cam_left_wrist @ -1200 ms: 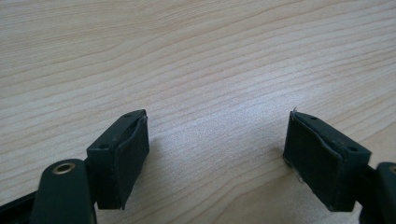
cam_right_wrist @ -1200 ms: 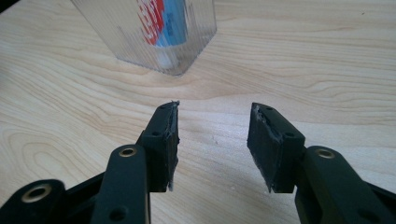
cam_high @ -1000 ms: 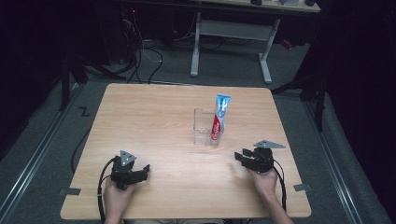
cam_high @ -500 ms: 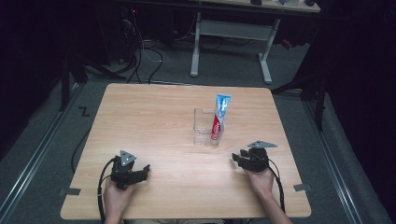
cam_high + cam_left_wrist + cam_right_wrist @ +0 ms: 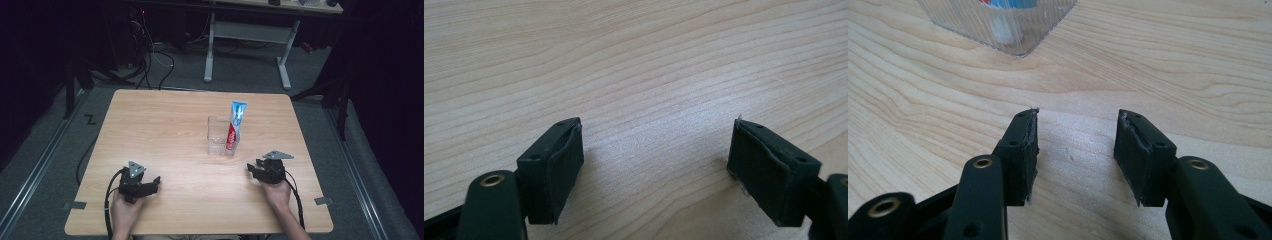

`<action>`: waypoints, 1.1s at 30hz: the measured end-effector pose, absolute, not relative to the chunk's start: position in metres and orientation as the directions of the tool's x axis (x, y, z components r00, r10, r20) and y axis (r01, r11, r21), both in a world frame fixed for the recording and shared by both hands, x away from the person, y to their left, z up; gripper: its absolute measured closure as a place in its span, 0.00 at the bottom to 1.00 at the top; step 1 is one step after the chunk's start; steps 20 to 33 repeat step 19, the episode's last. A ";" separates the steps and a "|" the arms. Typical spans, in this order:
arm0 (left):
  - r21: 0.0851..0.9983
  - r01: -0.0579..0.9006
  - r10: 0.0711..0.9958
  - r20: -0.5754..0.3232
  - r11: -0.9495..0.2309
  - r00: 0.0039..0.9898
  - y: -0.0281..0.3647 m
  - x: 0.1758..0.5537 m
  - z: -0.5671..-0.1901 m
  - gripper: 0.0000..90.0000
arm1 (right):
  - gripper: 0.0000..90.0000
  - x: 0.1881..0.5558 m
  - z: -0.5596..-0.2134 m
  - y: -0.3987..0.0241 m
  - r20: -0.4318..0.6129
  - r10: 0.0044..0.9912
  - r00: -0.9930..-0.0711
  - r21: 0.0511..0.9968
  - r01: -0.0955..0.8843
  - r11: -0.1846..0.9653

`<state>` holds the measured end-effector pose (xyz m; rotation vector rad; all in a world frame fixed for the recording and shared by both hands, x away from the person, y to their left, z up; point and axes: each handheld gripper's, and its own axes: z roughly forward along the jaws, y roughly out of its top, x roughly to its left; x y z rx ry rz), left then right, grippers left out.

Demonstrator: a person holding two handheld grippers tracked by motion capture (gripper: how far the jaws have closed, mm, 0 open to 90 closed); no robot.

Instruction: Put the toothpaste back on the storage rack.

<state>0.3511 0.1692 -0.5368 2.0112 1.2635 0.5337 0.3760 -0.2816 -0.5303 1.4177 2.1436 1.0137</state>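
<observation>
Over the last second the right hand-held gripper (image 5: 256,169) has crept leftward and slightly forward toward the clear plastic container (image 5: 220,136), while the left hand-held gripper (image 5: 150,186) has stayed put near the front of the desk (image 5: 160,120); this reads as the start of a reach for the container or its contents; both sets of jaws stand apart and hold nothing; the container sits right of the desk's centre, near but not touching the right hand-held gripper, and holds 1 toothpaste tube (image 5: 235,125) standing upright, cap down, against its right wall; the rest of it looks empty.
</observation>
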 end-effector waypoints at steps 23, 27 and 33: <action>0.737 0.612 0.897 -0.018 -0.286 0.441 0.169 0.351 -0.537 0.25 | 0.51 0.375 -0.531 -0.273 -0.022 0.898 -0.440 0.732 0.605 0.314; 0.737 0.612 0.897 -0.018 -0.286 0.441 0.169 0.351 -0.537 0.25 | 0.51 0.375 -0.531 -0.273 -0.022 0.898 -0.440 0.732 0.605 0.314; 0.737 0.612 0.897 -0.018 -0.286 0.441 0.169 0.351 -0.537 0.25 | 0.51 0.375 -0.531 -0.273 -0.022 0.898 -0.440 0.732 0.605 0.314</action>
